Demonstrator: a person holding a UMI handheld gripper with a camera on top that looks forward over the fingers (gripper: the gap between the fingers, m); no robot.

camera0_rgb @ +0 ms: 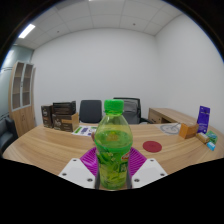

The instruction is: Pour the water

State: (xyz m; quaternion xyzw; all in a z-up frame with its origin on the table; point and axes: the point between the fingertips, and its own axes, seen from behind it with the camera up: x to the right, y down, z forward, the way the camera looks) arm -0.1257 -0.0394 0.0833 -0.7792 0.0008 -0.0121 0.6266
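Bright ceiling light, even illumination, curved fisheye edges

Bottle blocks the gap between the fingers; red coaster right; boxes far left.

Room: white-walled office.
Wooden table; black chairs behind; ceiling light lit; possibly a cabinet beside.
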